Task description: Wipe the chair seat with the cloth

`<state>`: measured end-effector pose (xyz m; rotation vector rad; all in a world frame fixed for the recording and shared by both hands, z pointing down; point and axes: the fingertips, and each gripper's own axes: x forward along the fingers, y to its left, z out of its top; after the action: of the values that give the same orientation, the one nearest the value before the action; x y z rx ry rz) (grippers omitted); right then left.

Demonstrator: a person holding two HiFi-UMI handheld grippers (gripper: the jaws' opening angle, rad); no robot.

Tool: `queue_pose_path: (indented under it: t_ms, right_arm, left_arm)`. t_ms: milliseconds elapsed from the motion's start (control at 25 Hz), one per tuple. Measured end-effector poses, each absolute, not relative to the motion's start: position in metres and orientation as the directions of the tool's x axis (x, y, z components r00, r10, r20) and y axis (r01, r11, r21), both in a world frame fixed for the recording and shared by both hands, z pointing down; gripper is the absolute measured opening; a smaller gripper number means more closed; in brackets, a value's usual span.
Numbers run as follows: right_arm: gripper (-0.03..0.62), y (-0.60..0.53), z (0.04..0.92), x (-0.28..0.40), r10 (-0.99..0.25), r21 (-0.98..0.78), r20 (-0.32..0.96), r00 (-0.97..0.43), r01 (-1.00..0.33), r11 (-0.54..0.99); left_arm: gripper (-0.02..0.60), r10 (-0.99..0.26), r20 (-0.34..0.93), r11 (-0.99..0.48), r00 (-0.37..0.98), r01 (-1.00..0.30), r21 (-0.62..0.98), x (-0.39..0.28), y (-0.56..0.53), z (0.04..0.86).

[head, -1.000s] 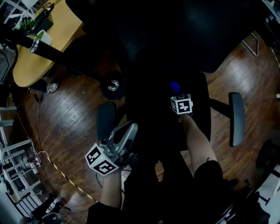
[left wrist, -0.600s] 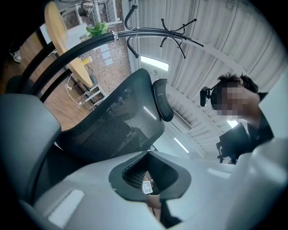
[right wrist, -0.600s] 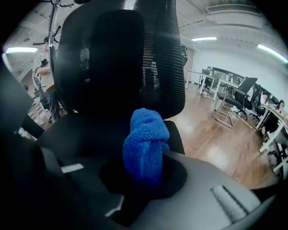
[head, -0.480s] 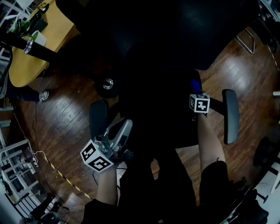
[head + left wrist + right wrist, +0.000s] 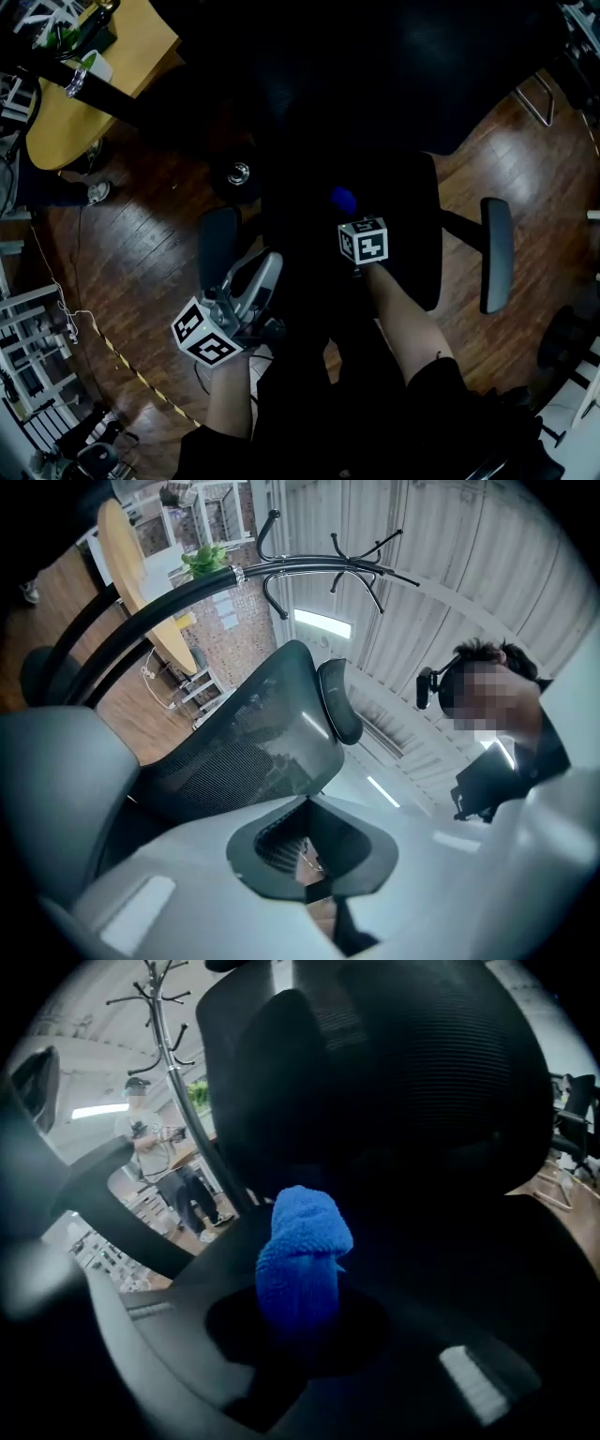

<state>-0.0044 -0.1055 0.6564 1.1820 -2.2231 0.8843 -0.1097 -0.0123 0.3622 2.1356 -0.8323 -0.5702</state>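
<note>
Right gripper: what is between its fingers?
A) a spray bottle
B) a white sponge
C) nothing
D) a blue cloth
D: the right gripper view shows a blue cloth bunched between the fingers of the right gripper, in front of the dark chair seat.

The chair seat (image 5: 417, 234) lies in the middle, with the left armrest (image 5: 217, 251) and the right armrest (image 5: 495, 253) on either side of it. The cloth (image 5: 343, 199) is between the jaws of the right gripper (image 5: 347, 214), over the seat's left part, with the backrest (image 5: 394, 1082) beyond it. The left gripper (image 5: 265, 274) is just beside the left armrest. A table (image 5: 84, 103) stands far off to the left, behind the chair.
</note>
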Motion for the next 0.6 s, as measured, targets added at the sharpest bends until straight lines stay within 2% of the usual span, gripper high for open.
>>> queue_pose_path:
  t_ms: [160,280,440,600]
  right_arm:
    - [0.038,-0.077,0.658,-0.100,-0.407,-0.398,0.632,-0.659,-0.727,0.559]
    - [0.038,-0.058,0.663,-0.143,-0.327,-0.417,0.629,-0.705,-0.661,0.623]
    - [0.037,-0.061,0.670,-0.139,-0.353,-0.390,0.635,-0.687,-0.680,0.621]
    - [0.038,-0.079,0.681,-0.074,-0.452,-0.293,0.690,-0.565,-0.789,0.540]
  left_arm:
    - [-0.008,-0.721,-0.121,-0.498,0.682,-0.389,0.775,-0.116,-0.010,0.361]
    - [-0.008,-0.730,-0.116,-0.489,0.673,-0.396,0.777,-0.124,-0.008,0.363]
    - [-0.008,-0.737,-0.112,-0.483,0.667,-0.403,0.777,-0.131,-0.006,0.365]
    - [-0.008,-0.729,-0.113,-0.487,0.675,-0.396,0.779,-0.124,-0.001,0.365]
